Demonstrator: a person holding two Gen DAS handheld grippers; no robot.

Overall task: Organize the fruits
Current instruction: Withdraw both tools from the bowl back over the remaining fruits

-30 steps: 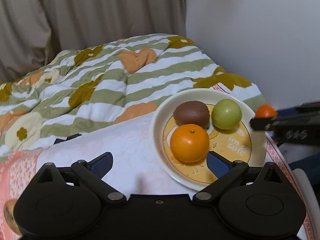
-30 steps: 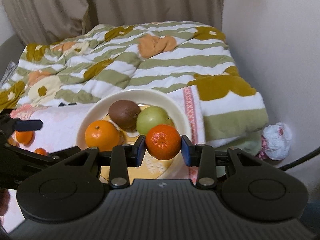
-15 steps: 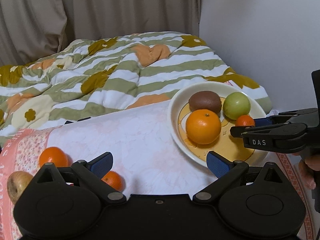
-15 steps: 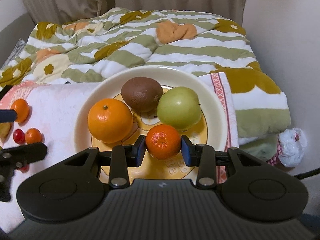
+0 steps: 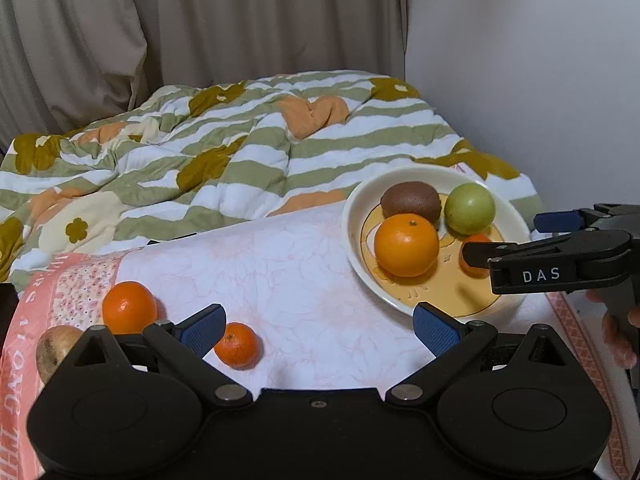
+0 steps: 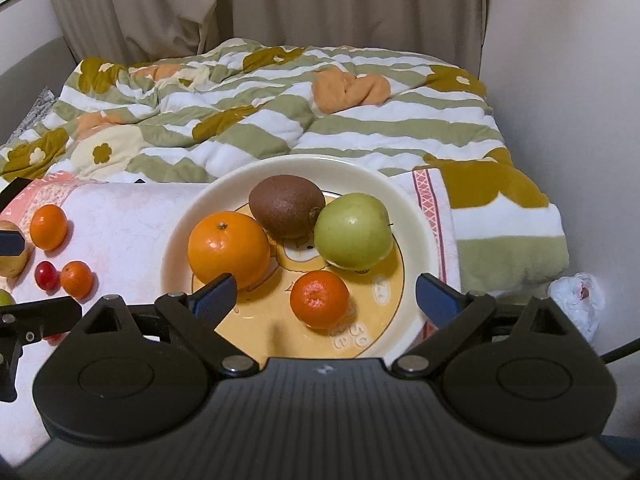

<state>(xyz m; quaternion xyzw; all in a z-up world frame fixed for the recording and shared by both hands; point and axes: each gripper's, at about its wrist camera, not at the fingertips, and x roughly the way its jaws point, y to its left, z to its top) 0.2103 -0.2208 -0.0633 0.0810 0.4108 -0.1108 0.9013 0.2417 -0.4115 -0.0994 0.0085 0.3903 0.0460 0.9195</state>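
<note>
On the plate (image 6: 416, 216): a mandarin (image 6: 319, 299) rests free beside the orange (image 6: 229, 249), kiwi (image 6: 286, 211) and apple (image 6: 353, 236).
Change: right gripper (image 6: 324, 294) clamped that mandarin a second ago; its jaws are opening, nothing pressed.
Left gripper (image 5: 318, 326): wide, empty.
Meaning: one fruit delivered; a small mandarin (image 5: 237, 345) and others wait on the cloth (image 5: 280, 272).
</note>
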